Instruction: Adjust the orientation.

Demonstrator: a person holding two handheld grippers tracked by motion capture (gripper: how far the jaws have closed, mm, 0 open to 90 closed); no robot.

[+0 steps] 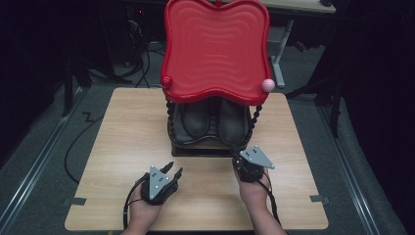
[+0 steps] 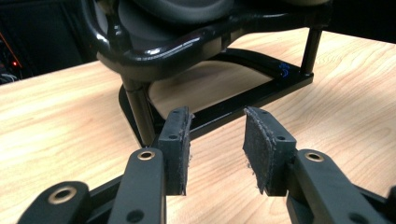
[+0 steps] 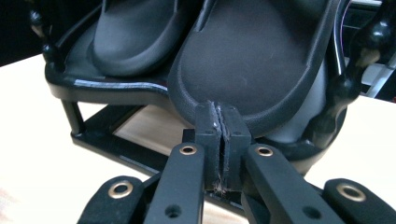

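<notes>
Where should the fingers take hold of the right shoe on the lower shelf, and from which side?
Probably at the near rim of the right shoe, coming from the front of the rack. That end overhangs the shelf edge toward the person, and the red tray above blocks a reach from the top.

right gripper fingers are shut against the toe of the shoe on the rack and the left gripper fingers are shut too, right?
Not quite: the left gripper is open, its fingers apart over bare table, as the left gripper view shows. The right gripper is shut at the shoe on the rack.

black hand-held gripper (image 1: 172,171), grey three-cornered plates, brass-ringed screw holes, trailing black cables
</notes>
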